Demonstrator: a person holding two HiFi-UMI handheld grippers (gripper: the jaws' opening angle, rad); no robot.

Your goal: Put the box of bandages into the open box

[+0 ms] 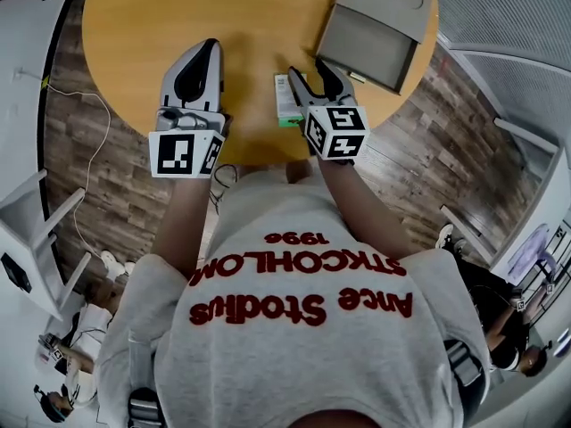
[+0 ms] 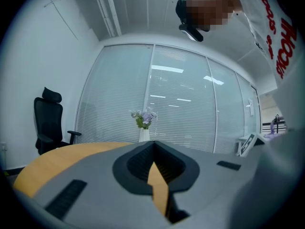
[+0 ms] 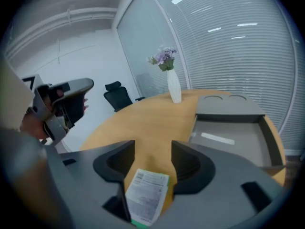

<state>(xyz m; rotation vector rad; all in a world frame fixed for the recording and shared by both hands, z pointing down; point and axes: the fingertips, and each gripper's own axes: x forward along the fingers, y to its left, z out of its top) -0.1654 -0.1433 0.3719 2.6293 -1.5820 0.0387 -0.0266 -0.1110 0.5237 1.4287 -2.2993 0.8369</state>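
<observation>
Around: I am seeing an open grey box lying at the far right of the desk, its lid folded back behind it. A white vase of purple flowers is standing at the far edge.
In the way: the right-hand jaw of my right tongs is sitting between the box of bandages and the open box.
Right tongs: I am holding them tilted down over the near edge of the desk. The jaws are standing apart with the box of bandages between them, and I am seeing gaps beside it, so they are gripping nothing.
Left tongs: I am holding the left tongs level over the desk, well left of the bandages. Their jaws are meeting at the tips, with nothing in them.
Box of bandages: it is lying flat on the desk near my edge, apart from the open box. It is slim and white, showing fine black print on top and a green end towards me.
Surface: the desk is round, with a warm wood top.
Room: a glass wall with blinds is running behind the desk, a black office chair is standing beside it, and a wood-plank floor is showing below.
</observation>
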